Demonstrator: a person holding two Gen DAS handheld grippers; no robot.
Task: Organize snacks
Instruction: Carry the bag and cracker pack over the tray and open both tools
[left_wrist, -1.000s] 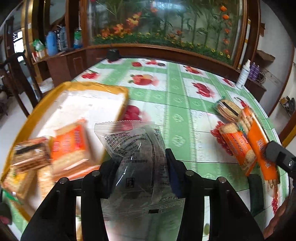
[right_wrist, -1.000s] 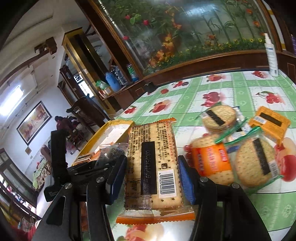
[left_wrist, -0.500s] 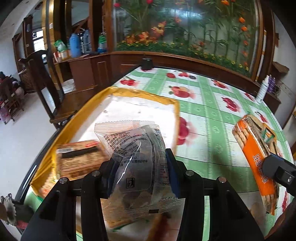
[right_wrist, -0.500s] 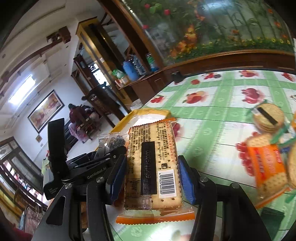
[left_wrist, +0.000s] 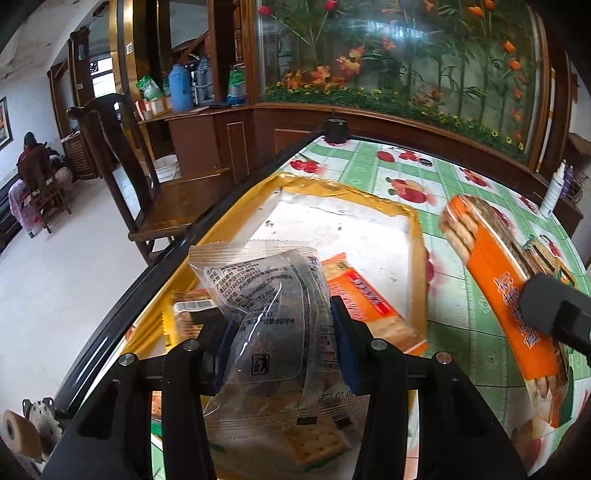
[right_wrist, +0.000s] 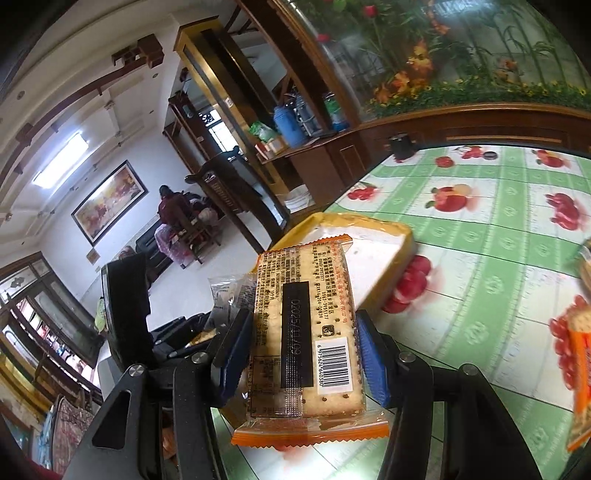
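My left gripper (left_wrist: 277, 347) is shut on a clear snack packet (left_wrist: 266, 314) with dark contents, held above the near end of a yellow tray (left_wrist: 416, 236). Several cracker packs lie in the tray, one orange (left_wrist: 365, 302). My right gripper (right_wrist: 301, 354) is shut on an orange-edged cracker pack (right_wrist: 303, 332), held upright above the tray's right edge (right_wrist: 402, 240). That pack also shows in the left wrist view (left_wrist: 506, 291), right of the tray. The left gripper shows at the left of the right wrist view (right_wrist: 129, 314).
The table has a green fruit-print cloth (left_wrist: 458, 280). A wooden chair (left_wrist: 147, 192) stands by the table's left edge. More snack packs (right_wrist: 580, 369) lie at the right. A white bottle (left_wrist: 552, 188) stands at the far right. A wooden cabinet runs along the back.
Both grippers have moved left with their packs, from the middle of the table to over the tray. The loose snack pile has slid toward the right edge of view.
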